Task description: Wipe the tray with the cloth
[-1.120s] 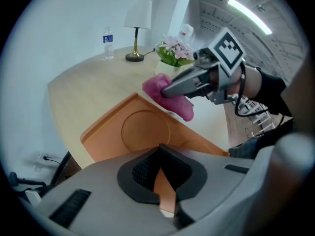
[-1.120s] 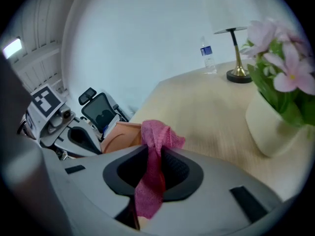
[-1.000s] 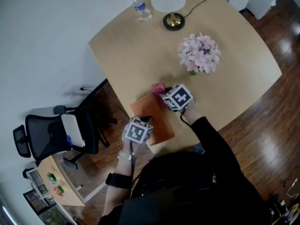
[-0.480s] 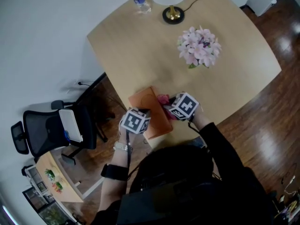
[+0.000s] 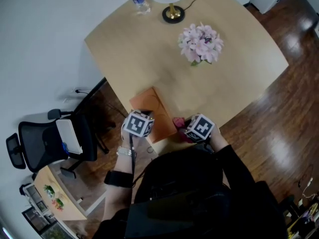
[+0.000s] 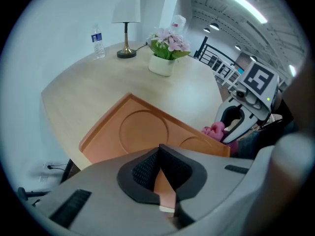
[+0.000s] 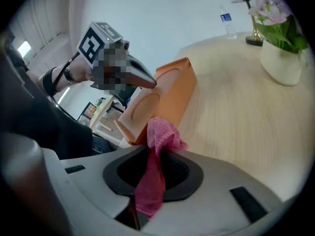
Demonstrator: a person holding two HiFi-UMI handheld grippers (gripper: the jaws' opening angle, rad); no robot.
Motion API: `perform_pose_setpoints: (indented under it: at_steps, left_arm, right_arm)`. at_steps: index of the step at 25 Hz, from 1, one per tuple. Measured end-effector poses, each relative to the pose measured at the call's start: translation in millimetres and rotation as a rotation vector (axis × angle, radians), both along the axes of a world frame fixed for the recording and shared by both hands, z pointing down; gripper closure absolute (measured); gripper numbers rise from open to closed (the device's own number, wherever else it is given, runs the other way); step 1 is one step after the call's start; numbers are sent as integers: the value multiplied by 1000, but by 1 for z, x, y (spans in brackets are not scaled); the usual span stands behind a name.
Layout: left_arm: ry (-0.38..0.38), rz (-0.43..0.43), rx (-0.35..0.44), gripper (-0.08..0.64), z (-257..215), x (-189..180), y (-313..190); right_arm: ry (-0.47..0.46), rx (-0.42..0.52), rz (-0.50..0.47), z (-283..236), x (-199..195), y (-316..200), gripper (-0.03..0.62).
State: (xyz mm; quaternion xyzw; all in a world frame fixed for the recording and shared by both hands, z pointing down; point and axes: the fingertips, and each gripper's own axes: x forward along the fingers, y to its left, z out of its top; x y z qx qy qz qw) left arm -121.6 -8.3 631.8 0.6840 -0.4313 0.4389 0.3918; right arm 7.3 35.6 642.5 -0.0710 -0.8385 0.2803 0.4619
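— Around tray (image 5: pixel 149 106)?
— Beyond it, flower pot (image 5: pixel 199 44); beyond that, lamp (image 5: pixel 172 6) and bottle (image 5: pixel 140 1). Near rim covered by left gripper (image 6: pixel 165 183) in head view.
— Tray's look?
— Orange, two round recesses, possibly tipped up at table (image 5: pixel 239 59) edge. Near rim clamped in left gripper.
— And cloth (image 7: pixel 160 136)?
— Pink, pinched in right gripper (image 7: pixel 147 181), just beside tray's right edge. Both grips plain only in gripper views.

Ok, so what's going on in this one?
A person is working at a wooden table with a gripper in each hand. The left gripper is shut on the near edge of the orange tray, steadying it. The right gripper is shut on a pink cloth, which sits by the tray's right rim rather than over its middle.
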Motion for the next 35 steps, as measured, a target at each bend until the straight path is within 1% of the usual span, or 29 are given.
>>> perform_pose_setpoints:
  at_steps: [4, 6, 8, 10, 12, 15, 17, 19, 20, 22, 25, 27, 31, 35]
  left_arm:
    - [14, 3, 4, 558, 1, 5, 0]
    - [17, -2, 9, 558, 1, 7, -1]
    - [12, -9, 11, 558, 2, 7, -1]
    - [14, -15, 14, 558, 3, 7, -2]
    - [22, -21, 15, 558, 4, 7, -3]
    - [27, -33, 3, 558, 5, 8, -1]
    - [28, -44, -2, 558, 5, 8, 0]
    - [31, -53, 1, 558, 4, 8, -1]
    - [32, -56, 4, 558, 4, 7, -1]
    - [36, -60, 5, 558, 4, 8, -3]
    - [41, -56, -9, 560, 5, 8, -3]
    - [39, -51, -21, 560, 5, 6, -1]
    - [52, -48, -26, 560, 4, 5, 1]
    - [45, -32, -21, 560, 4, 6, 1]
  right_arm:
    - [26, 11, -28, -2, 10, 4, 509]
    - [41, 51, -20, -2, 11, -10, 509]
    - [43, 111, 15, -3, 3, -34, 509]
    - [40, 179, 46, -5, -14, -63, 509]
    - [40, 248, 47, -5, -38, -89, 509]
    - [22, 329, -3, -8, -82, -118, 509]
    - [40, 372, -26, -3, -104, -134, 509]
    - [75, 407, -37, 4, -117, -148, 509]
    - [92, 411, -40, 8, -121, -153, 509]
    - [108, 384, -48, 16, -126, -155, 509]
    - [84, 319, -75, 21, -130, -144, 509]
    - [67, 302, -98, 20, -129, -136, 509]
    - [70, 269, -136, 20, -113, -112, 509]
    - [86, 219, -140, 20, -84, -79, 509]
